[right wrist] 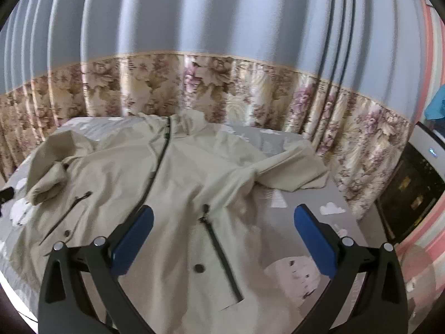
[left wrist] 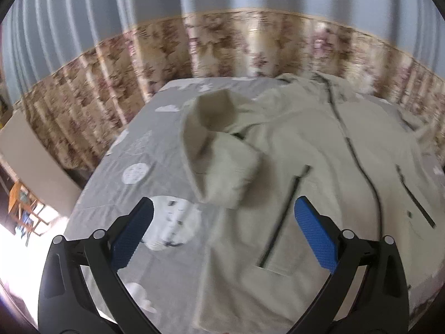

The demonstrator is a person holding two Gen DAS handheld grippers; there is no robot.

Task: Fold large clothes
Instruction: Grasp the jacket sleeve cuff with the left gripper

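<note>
1. The left gripper [left wrist: 224,217] hangs spread wide, holding nothing.
2. The right gripper [right wrist: 224,225] is likewise spread and empty.
3. The beige jacket [right wrist: 178,183] lies flat mid-frame on the grey bedsheet [left wrist: 133,150].

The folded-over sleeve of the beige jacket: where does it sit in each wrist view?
Left wrist: folded sleeve centre-left, lying over the jacket chest.
Right wrist: same sleeve at far left.
Shared landmark: the dark centre zipper, to the sleeve's right in both.
</note>
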